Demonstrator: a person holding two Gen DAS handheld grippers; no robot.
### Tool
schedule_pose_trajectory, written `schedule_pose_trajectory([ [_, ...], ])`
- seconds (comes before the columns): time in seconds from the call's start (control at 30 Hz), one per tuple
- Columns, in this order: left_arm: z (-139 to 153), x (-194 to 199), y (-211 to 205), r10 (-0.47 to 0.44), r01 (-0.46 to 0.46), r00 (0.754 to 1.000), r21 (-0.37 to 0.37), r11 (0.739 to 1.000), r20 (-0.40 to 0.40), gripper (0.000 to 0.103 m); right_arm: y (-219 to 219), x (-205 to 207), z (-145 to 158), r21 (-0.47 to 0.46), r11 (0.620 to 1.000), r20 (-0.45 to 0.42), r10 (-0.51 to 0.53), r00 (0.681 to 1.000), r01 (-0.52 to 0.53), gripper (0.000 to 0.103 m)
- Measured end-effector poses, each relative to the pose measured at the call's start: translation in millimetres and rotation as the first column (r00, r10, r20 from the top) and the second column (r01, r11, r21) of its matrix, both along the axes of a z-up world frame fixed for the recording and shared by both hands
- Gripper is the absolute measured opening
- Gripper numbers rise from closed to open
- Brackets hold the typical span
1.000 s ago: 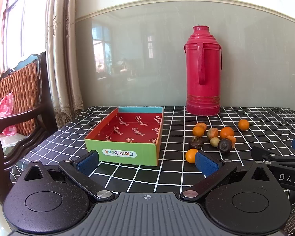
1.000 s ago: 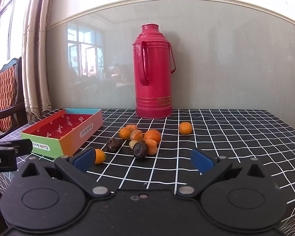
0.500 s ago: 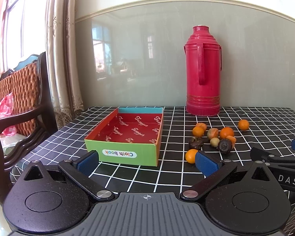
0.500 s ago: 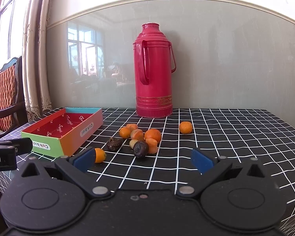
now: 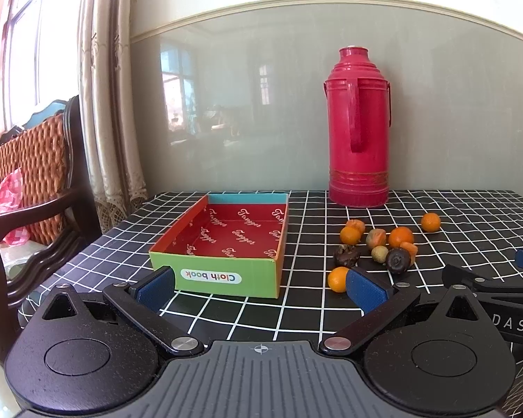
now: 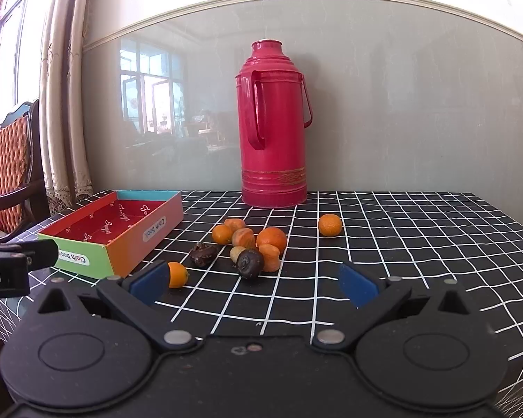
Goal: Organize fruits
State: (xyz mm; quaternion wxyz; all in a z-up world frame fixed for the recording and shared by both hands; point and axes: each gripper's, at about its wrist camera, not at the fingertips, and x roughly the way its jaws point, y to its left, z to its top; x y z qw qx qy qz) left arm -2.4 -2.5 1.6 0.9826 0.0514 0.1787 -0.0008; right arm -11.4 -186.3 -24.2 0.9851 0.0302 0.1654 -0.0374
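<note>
A shallow cardboard box (image 5: 226,278) (image 6: 87,259) with a red inside stands empty on the checked tablecloth. To its right lies a cluster of several small fruits (image 5: 376,240) (image 6: 251,240), orange ones and two dark ones. One small orange (image 5: 336,278) (image 6: 176,273) lies nearest the box, another orange (image 5: 430,222) (image 6: 329,224) lies apart at the far right. My left gripper (image 5: 259,287) hangs open in front of the box with nothing between its blue pads. Just as empty, my right gripper (image 6: 252,282) stands open before the fruit cluster.
A tall red thermos flask (image 5: 359,146) (image 6: 273,132) stands at the back against the glossy wall panel. A wooden chair with a woven back (image 5: 28,181) is off the table's left edge. The black checked tablecloth (image 6: 418,244) stretches to the right.
The right gripper has drifted slightly nearer and lower toward the fruits. The left gripper has barely moved. Nothing was picked up.
</note>
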Motion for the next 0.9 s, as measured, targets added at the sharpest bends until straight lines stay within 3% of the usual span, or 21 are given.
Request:
schedule_pose_trajectory([
  [0.53, 7, 5, -5, -0.028, 0.028, 1.000, 0.043, 0.999, 0.014, 0.103, -5, -2, 3, 0.020, 1.000, 0.004, -0.016, 1.000, 0.016, 0.097],
  [0.9, 5, 25, -27, -0.100, 0.097, 0.995, 0.162, 0.982, 0.010, 0.103, -40, -5, 7, 0.119, 0.981, 0.018, -0.154, 0.988, 0.150, 0.097],
])
